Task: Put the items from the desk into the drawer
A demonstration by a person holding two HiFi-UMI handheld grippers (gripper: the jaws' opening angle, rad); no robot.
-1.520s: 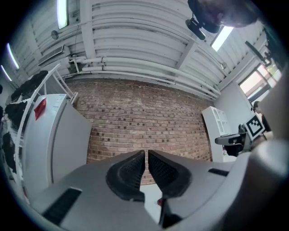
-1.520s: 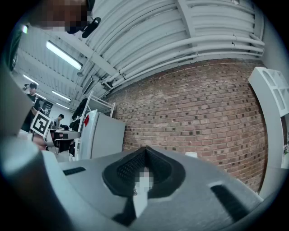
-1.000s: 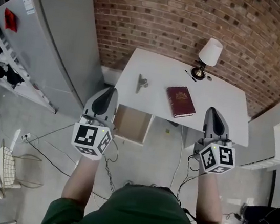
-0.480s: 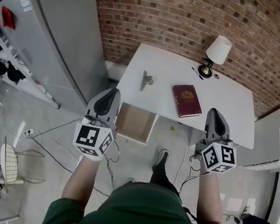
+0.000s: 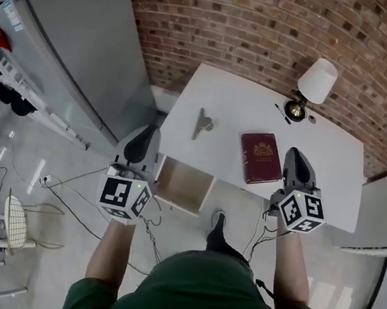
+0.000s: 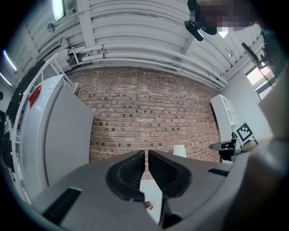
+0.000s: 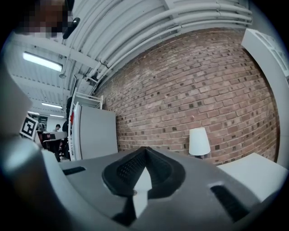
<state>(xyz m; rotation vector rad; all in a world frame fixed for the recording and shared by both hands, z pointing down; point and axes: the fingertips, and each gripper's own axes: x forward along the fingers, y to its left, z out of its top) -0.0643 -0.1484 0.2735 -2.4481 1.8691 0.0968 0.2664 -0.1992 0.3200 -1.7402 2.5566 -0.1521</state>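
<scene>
A dark red book (image 5: 261, 157) lies on the white desk (image 5: 236, 103), near its front edge. A metal clip (image 5: 201, 123) rests to the book's left. Below the desk's left front, a wooden drawer (image 5: 183, 184) stands pulled open and looks empty. My left gripper (image 5: 145, 136) (image 6: 146, 152) hangs left of the drawer, short of the desk, jaws shut on nothing. My right gripper (image 5: 296, 157) (image 7: 145, 149) is just right of the book at the desk's front edge, also shut and empty.
A lamp (image 5: 311, 87) with a white shade stands at the desk's far right, a pen (image 5: 282, 113) beside it. A brick wall (image 5: 268, 32) runs behind, with a grey cabinet (image 5: 80, 48) to the left. Cables (image 5: 67, 189) trail on the floor, and a chair (image 5: 10, 228) stands lower left.
The desk has come closer and slid right in the head view as the person stepped forward. Both grippers stay shut and have edged nearer the desk's front.
</scene>
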